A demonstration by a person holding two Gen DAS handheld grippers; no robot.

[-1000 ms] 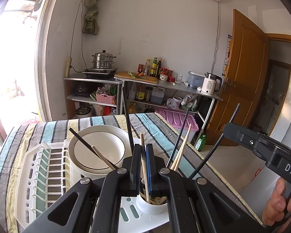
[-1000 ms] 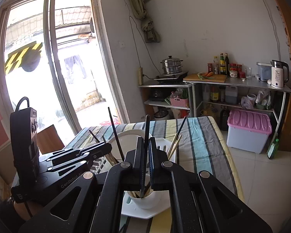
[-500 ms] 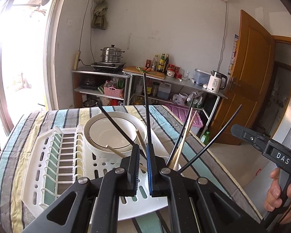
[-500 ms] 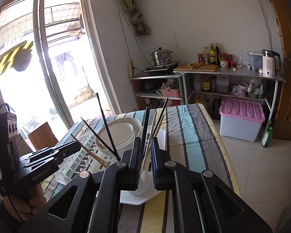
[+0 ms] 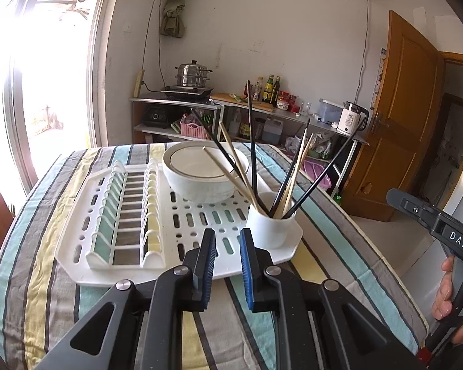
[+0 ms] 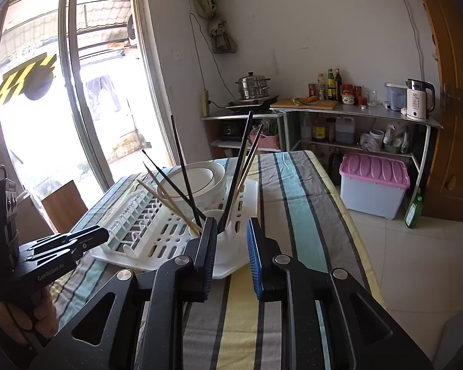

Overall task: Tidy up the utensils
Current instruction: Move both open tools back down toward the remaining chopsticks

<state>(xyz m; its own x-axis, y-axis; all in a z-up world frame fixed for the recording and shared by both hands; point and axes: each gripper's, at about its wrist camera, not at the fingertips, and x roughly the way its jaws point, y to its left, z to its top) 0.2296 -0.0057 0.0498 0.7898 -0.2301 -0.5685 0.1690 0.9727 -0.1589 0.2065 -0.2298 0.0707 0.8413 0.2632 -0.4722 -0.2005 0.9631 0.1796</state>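
Note:
A white cup stands at the near right corner of a white dish rack and holds several black and wooden chopsticks. My left gripper is open and empty, hovering just in front of the rack's near edge, left of the cup. My right gripper is open and empty, close in front of the cup, whose chopsticks fan out above it. The left gripper also shows in the right wrist view, and the right gripper's body shows in the left wrist view.
A stack of white bowls sits on the rack's far side. The striped tablecloth covers the table; its right edge drops to a tiled floor. Shelves with a pot, bottles and a kettle stand behind.
Both grippers have opened and let go of the chopsticks they held, which now stand in the cup. Both have pulled back from the cup toward the table's near side.

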